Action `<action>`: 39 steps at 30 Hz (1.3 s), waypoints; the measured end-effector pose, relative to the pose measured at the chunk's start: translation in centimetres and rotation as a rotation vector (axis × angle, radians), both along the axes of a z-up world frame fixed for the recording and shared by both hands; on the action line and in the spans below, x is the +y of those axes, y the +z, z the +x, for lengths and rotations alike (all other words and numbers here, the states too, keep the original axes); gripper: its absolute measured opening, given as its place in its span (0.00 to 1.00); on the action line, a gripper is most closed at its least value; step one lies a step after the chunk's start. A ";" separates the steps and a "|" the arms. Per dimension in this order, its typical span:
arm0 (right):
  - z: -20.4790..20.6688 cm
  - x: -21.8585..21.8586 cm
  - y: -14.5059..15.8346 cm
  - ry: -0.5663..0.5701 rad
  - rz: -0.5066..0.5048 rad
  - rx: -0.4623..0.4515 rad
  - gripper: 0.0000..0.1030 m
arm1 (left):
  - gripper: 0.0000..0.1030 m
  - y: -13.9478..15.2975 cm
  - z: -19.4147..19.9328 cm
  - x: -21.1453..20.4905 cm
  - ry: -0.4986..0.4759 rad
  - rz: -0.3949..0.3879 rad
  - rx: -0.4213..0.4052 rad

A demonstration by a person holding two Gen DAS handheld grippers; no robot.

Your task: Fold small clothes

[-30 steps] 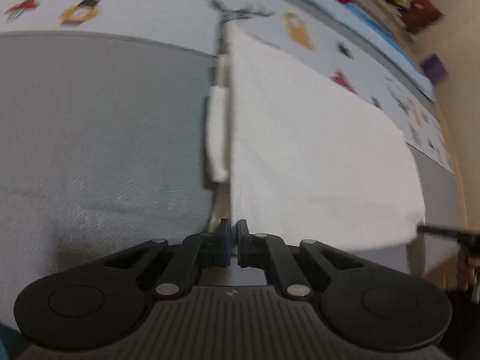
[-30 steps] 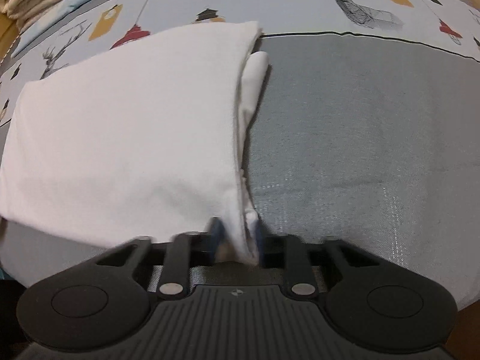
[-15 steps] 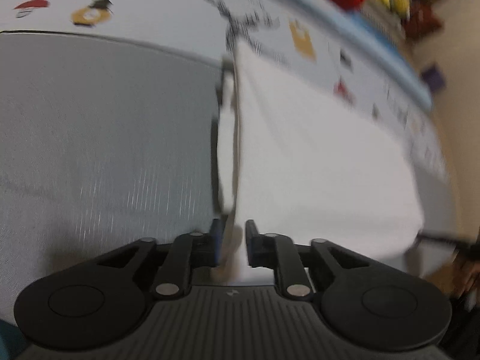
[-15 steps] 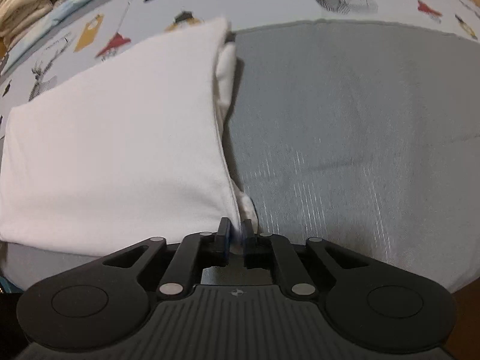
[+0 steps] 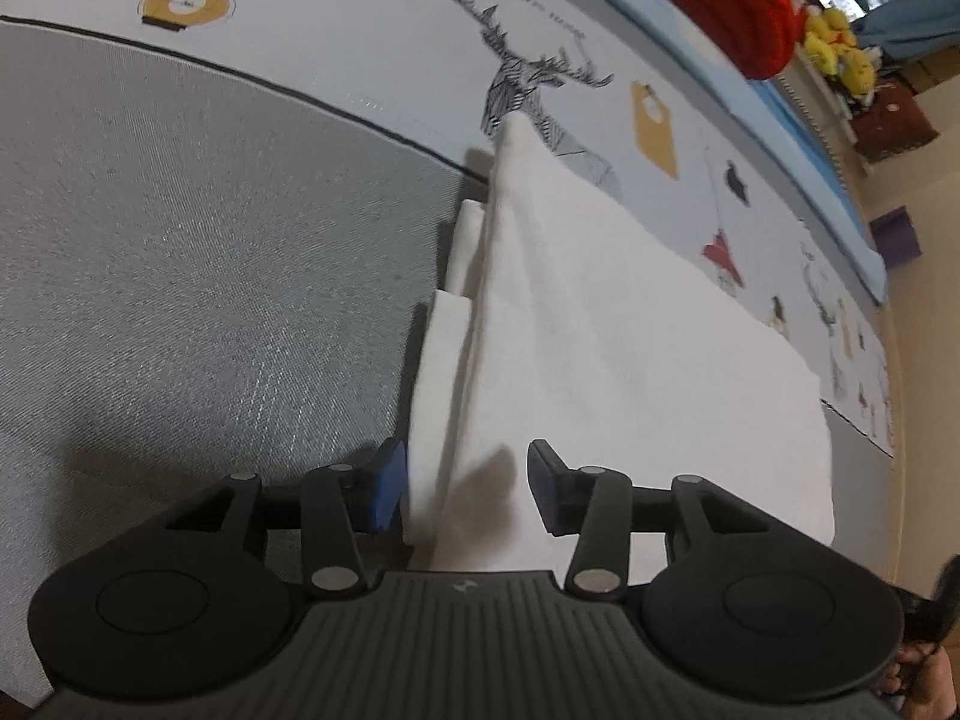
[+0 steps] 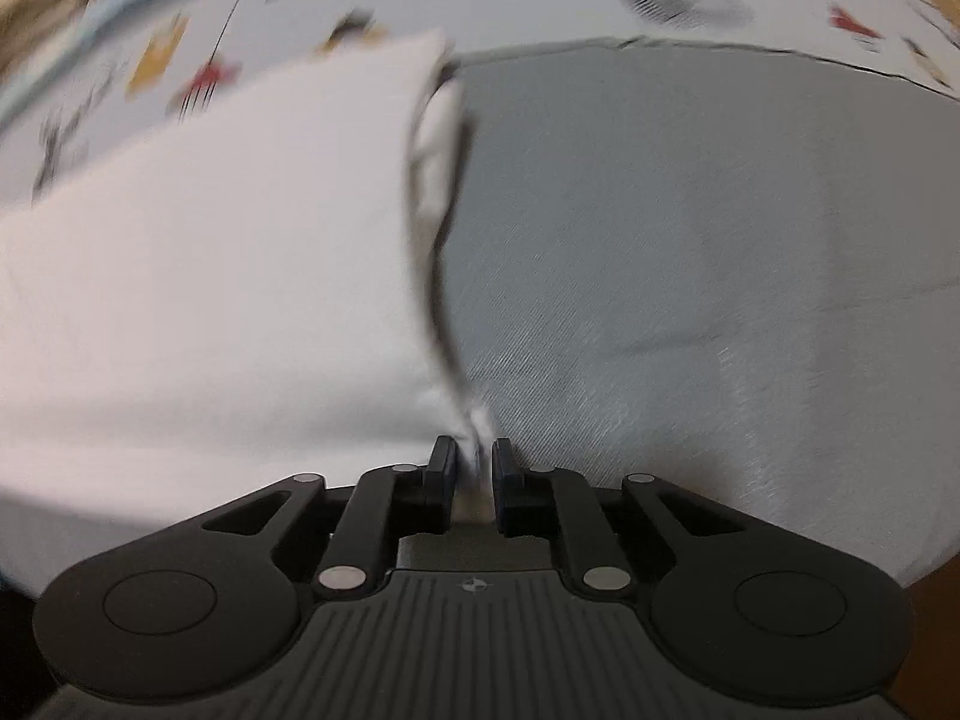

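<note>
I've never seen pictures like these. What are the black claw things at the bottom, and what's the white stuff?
Each black claw is a hand-held gripper with a small camera looking along its two fingers, so you get one picture from each of the person's hands. The white stuff is a small folded garment lying on a grey mat over a sheet printed with deer and lamps. The left gripper is opening, its pads clear of the cloth edge between them. The right gripper is opening too; the picture is blurry, with a bit of cloth between its fingers.
</note>
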State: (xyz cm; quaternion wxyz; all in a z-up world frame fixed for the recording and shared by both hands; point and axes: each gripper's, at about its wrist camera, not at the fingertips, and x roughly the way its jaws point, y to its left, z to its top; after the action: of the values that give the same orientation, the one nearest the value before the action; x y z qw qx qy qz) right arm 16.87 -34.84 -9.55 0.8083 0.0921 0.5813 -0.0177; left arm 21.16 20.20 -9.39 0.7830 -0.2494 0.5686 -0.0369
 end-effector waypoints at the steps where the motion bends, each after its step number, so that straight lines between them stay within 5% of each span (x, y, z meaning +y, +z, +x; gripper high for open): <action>1: -0.1 -0.7 0.5 -0.032 0.016 -0.028 0.15 | 0.48 -0.3 0.3 0.0 0.005 0.004 0.009; 4: -0.5 -3.0 2.0 -0.155 -0.072 -0.134 0.18 | 0.48 -1.3 1.1 -0.1 0.015 0.011 0.043; 7: -1.2 -5.4 2.4 -0.263 -0.043 -0.163 0.18 | 0.48 -1.8 1.8 -0.5 0.009 0.012 0.045; 13: -1.9 -6.4 2.3 -0.258 -0.024 -0.173 0.18 | 0.48 -2.0 2.8 -2.3 -0.049 0.041 0.006; 15: -2.0 -6.3 2.4 -0.240 -0.031 -0.188 0.18 | 0.23 -2.0 2.9 -3.1 -0.089 0.065 -0.010; 20: -2.3 -5.6 3.1 -0.239 -0.033 -0.221 0.18 | 0.15 -1.3 2.3 -3.2 -0.107 0.067 -0.054; 26: -1.3 -3.9 3.3 -0.228 -0.033 -0.238 0.18 | 0.15 0.1 0.6 -1.2 -0.078 0.194 -0.063; 32: -0.4 -1.6 3.3 -0.187 -0.038 -0.240 0.18 | 0.32 -0.1 -0.2 1.8 -0.021 0.118 -0.025; 39: -0.1 -0.8 3.2 -0.174 -0.042 -0.237 0.18 | 0.33 -1.2 -0.2 2.7 -0.020 0.077 0.018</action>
State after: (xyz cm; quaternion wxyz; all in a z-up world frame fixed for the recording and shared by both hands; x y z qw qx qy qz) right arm 16.80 -35.64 -6.38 0.8684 0.1267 0.4711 -0.0889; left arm 20.96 22.89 -10.60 0.7864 -0.2140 0.5791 -0.0205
